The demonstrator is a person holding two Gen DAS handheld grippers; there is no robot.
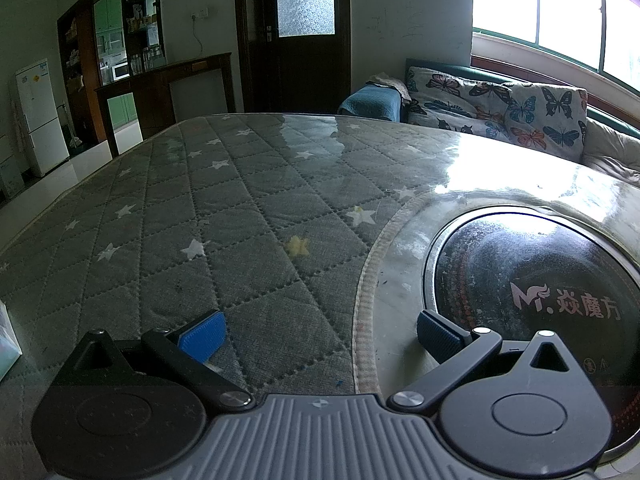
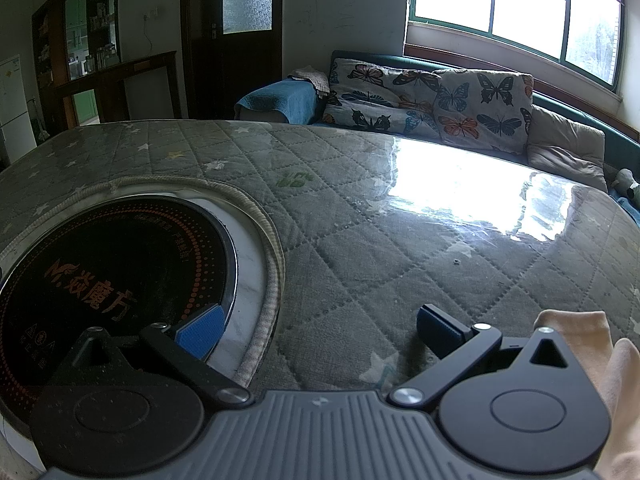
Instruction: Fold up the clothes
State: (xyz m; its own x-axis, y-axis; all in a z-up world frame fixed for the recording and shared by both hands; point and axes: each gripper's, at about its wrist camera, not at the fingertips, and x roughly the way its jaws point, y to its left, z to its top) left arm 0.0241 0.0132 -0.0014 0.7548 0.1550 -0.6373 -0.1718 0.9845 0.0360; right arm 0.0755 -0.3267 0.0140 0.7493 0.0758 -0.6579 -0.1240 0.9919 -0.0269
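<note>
**Both hand-held grippers wide apart and empty, one pale garment at the edge of sight**

In the left wrist view, we see the left hand-held gripper (image 1: 318, 330) with its blue-padded fingers (image 1: 203, 336) spread wide and nothing between them. Below it lies the counter (image 1: 224, 216), covered in a grey quilted cloth with white stars under a clear glossy sheet. At four o'clock a round black glass cooktop with a metal rim and printed logo (image 1: 532, 280) is set into the counter, ringed by the cloth's pale braided edge. No clothing shows in this view.

In the right wrist view, the right hand-held gripper (image 2: 318, 330) also stands fully spread and holds nothing. The task's thing, a pale peach knitted garment (image 2: 592, 328), lies on the counter at four o'clock, just beside the right finger and partly hidden behind the gripper body; we cannot tell what kind of garment it is. The cooktop sits at nine o'clock.

We judge that folding has not begun. To do the step well, we would turn the right hand-held gripper toward the garment, pinch one edge only, and drag it onto the open quilted area at twelve o'clock, well apart from the cooktop. The glossy sheet may let the fabric slide, so a low, slow pull seems wise.

Beyond the counter, a sofa with butterfly-print cushions (image 2: 440, 104) stands at one o'clock under a bright window (image 2: 520, 4), whose glare washes the surface. A dark wooden door (image 1: 296, 32) is at twelve, a white fridge (image 1: 40, 116) at ten.
</note>
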